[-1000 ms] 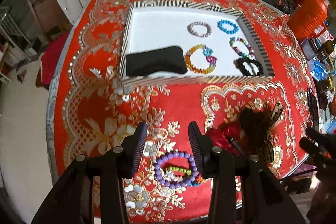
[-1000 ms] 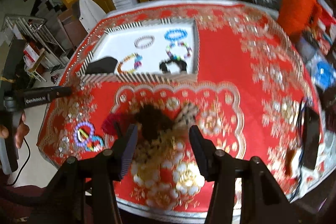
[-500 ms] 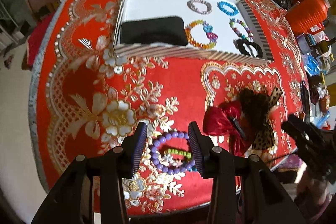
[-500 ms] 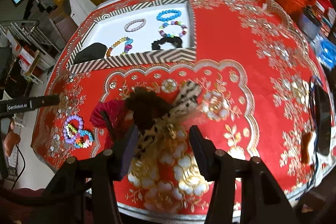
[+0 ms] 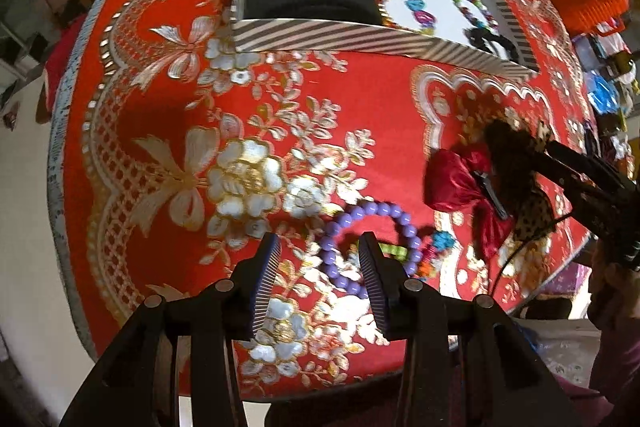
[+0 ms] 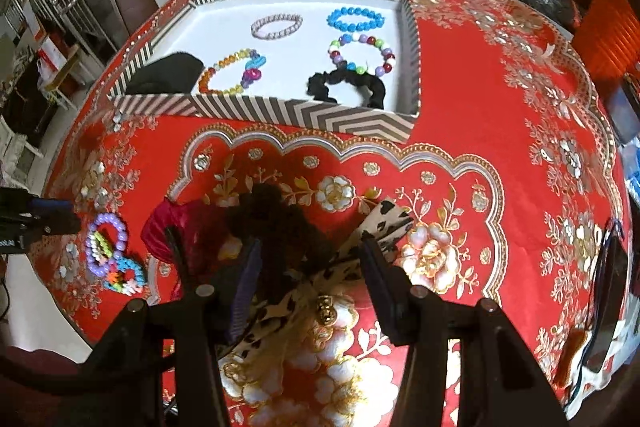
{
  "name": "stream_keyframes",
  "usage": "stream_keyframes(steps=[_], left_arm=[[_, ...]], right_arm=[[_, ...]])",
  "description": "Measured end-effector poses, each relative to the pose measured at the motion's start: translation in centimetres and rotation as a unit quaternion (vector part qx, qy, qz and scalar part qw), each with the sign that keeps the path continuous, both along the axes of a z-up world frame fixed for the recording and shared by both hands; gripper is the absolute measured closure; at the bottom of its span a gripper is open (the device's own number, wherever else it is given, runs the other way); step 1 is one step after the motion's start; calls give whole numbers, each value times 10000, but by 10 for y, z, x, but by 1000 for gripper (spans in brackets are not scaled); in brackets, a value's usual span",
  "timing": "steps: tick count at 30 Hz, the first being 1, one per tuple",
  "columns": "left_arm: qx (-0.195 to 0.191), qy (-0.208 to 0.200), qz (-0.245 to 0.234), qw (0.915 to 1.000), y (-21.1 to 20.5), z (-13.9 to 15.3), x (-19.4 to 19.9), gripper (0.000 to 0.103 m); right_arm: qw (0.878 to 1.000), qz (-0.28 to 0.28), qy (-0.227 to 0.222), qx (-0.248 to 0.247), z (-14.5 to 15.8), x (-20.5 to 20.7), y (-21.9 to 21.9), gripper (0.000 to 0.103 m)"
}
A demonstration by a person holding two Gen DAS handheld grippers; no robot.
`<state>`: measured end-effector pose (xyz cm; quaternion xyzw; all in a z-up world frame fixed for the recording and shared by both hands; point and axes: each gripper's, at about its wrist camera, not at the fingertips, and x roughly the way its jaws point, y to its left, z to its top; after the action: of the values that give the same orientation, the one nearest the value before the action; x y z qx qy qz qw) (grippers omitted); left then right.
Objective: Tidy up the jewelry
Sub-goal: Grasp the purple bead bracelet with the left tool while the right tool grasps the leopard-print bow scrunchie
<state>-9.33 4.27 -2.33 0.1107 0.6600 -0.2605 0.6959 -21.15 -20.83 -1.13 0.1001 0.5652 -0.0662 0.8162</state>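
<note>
nearing purple bracelet (image 5: 370, 241), left claw (image 5: 320, 275)

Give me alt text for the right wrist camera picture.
The open right gripper hovers over a dark fuzzy hair bow on a red embroidered tablecloth. Beyond sits a zigzag-striped tray holding beaded bracelets.

Left wrist view: looks forward and down along its fingers (image 5: 266, 267), close over the surface's (image 5: 160, 107) near left edge. Right wrist view: sits further right, looking down and forward toward the tray (image 6: 304, 117). Both views share the tray (image 5: 360, 41), purple bracelet (image 5: 376, 211) (image 6: 108, 227) and bows (image 5: 460, 183) (image 6: 188, 227).
</note>
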Motion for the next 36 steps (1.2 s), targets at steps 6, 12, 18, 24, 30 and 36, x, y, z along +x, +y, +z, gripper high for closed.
stream_keyframes(steps=[6,12,18,24,30,36], left_arm=[[405,-93,-131,9990,-2,-9,5,79],[486,-40,-296,9984,-14,-18,5,79],[605,-133,-560,9965,-35,-26,-1,79],[838,-297,-814,9927,-53,-29,-7,79],[715,-245,-892,9931,-50,-31,-8,79],[95,-110,-1022,9947,-47,-22,-9,103]], right_arm=[[9999,30,104,44,-8,6,-3,50],[9998,-37,167,112,-12,9,-6,50],[9998,-61,174,123,-13,9,-5,50],[9996,-132,182,140,-16,9,-6,50],[9991,-273,162,293,-21,7,-9,70],[9992,-183,6,350,-10,5,-6,88]])
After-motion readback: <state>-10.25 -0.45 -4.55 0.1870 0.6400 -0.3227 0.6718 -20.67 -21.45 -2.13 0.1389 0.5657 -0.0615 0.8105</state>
